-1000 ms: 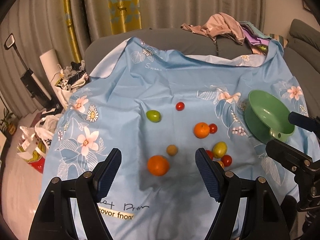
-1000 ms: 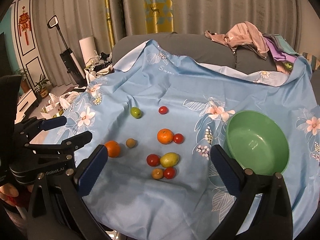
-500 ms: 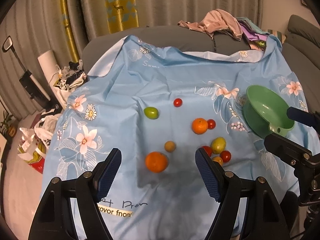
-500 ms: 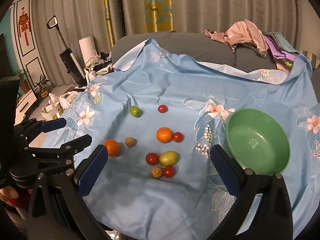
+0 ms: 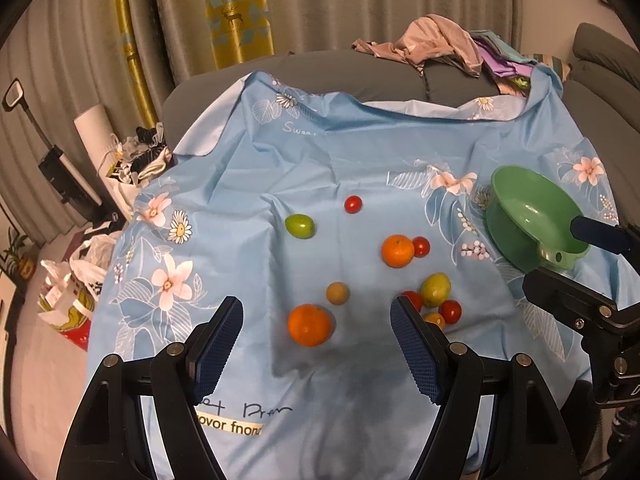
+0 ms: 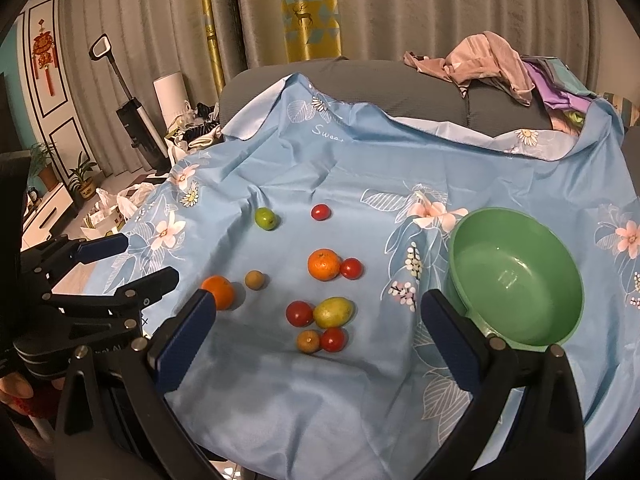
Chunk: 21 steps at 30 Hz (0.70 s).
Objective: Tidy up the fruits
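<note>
Both of our tools hover over the blue floral cloth with nothing between their pads: the left hand-held gripper stands wide open above the nearer orange, and the right hand-held gripper is spread just as wide, its right finger in front of the green bowl.

We see the fruits scattered loose on the cloth, none of them in the bowl. In the right wrist view, a green fruit and a red tomato lie farthest from us, well apart from the rest. Nearer, a second orange touches another red tomato. To the left of these sits a small brown round fruit, and left again the nearer orange, partly behind our right tool's left finger. Closest to us is a cluster: a yellow-green mango with a red tomato against its left side, and in front of them a small orange-brown fruit beside one more red tomato.

The bowl rests on the cloth to the right of all the fruit, upright and empty. Behind the cloth we see a grey sofa back with a heap of clothes on it, and curtains beyond.
</note>
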Tool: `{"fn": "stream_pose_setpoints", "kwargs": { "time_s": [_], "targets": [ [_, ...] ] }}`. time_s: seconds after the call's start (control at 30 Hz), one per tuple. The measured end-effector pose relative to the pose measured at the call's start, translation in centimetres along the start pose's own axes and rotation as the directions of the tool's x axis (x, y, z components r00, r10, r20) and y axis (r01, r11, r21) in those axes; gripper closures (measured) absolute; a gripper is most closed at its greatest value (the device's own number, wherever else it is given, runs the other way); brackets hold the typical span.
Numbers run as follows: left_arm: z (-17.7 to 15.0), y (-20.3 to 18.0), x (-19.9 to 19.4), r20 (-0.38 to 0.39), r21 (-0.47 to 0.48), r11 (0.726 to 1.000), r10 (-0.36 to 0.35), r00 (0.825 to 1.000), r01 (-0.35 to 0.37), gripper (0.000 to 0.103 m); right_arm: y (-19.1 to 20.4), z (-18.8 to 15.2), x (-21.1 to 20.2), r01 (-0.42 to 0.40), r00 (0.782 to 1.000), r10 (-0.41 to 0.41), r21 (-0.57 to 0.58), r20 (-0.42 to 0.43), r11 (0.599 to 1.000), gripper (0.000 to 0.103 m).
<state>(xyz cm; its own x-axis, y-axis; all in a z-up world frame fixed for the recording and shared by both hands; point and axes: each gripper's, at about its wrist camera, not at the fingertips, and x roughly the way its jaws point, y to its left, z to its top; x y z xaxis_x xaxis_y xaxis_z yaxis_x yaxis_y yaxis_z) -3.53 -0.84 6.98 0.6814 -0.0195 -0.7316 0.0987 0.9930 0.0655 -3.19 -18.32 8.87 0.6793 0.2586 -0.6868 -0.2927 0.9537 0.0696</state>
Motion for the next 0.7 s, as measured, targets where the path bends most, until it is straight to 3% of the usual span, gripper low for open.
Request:
{"fn": "stream_pose_setpoints", "kwargs": {
  "time_s": [0.7],
  "targets": [
    [-0.4,0.7,1.5,-0.035,-0.011,1.0,-0.021,0.999,0.02,0.027,-0.6,-0.3,1.6,-0.001,0.999,0.001,0.008,-0.032,1.0,0.0]
  ]
}}
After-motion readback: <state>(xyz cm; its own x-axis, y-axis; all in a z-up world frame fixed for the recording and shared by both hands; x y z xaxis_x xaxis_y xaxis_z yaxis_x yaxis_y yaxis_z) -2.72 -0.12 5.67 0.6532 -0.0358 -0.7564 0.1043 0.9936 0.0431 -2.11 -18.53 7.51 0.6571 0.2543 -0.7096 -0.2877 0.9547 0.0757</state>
